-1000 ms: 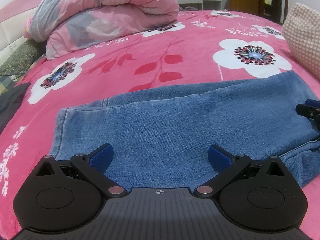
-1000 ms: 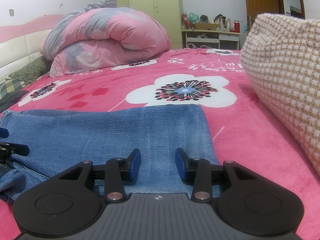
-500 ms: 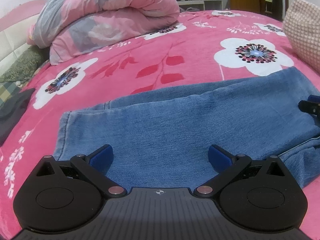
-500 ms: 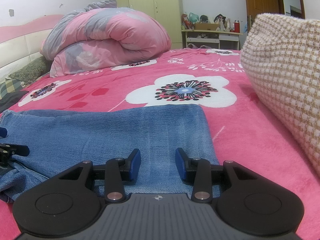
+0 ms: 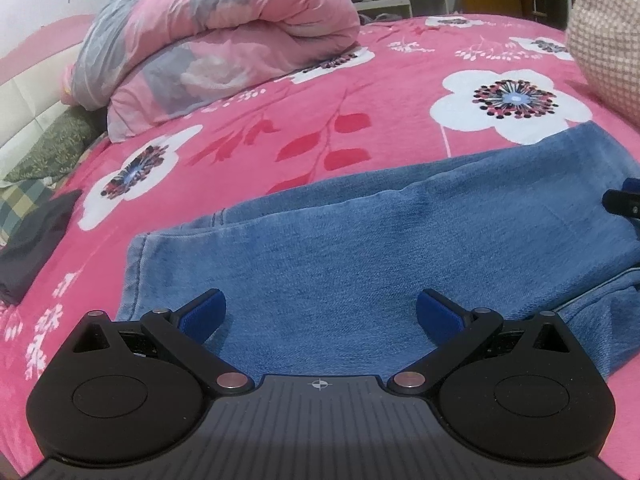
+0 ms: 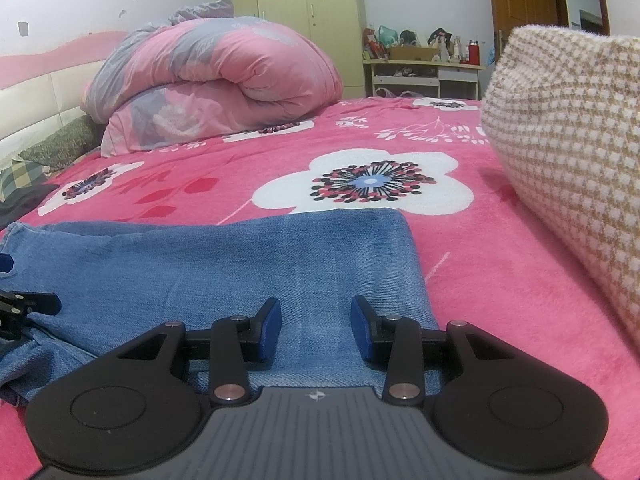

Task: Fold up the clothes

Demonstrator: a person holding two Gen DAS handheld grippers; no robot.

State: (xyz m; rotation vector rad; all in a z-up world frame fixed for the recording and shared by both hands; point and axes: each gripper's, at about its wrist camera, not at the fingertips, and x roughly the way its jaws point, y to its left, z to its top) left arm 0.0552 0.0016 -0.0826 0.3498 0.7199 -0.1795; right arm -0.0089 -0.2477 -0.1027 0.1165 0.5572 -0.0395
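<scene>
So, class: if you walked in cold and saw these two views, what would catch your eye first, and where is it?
The bright pink fleece bedspread with big white flowers fills both views. Across it, in the foreground, lie the folded blue denim jeans, with the open left hand-held gripper and right hand-held gripper low over them. Behind, at the left, sits a rolled pink-and-grey quilt.

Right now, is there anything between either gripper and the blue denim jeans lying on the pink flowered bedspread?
Nothing visible. The left gripper and the right gripper both sit directly over the blue denim jeans, jaws open, with bare denim between the pads. The rolled pink quilt and checked cushion lie off to the sides.
</scene>
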